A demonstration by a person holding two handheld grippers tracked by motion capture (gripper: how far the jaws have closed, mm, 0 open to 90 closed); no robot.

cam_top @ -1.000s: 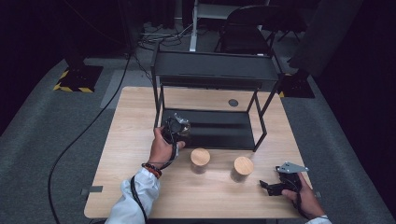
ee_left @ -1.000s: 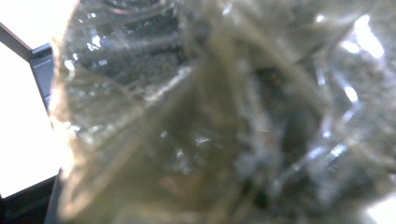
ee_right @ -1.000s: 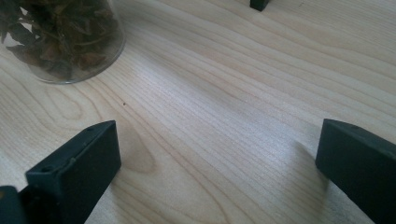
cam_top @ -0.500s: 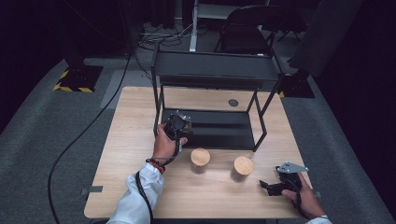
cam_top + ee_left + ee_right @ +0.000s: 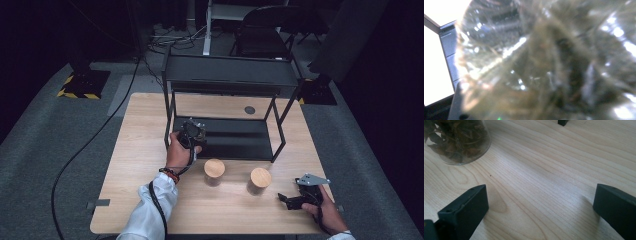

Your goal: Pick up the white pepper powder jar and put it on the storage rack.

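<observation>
wooden table (image 5: pixel 135 165), left hand-held gripper (image 5: pixel 192 134) clamped on glass jar (image 5: pixel 544 62)

Black chair (image 5: pixel 260 30), floor cables (image 5: pixel 165 42) behind table.

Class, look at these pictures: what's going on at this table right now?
A person works at a wooden table with a gripper in each hand. The left gripper is shut on a clear glass jar of dried leaves, at the lower shelf of a black rack. Two wooden-lidded jars stand in front of the rack. The right gripper rests open on the table.
</observation>
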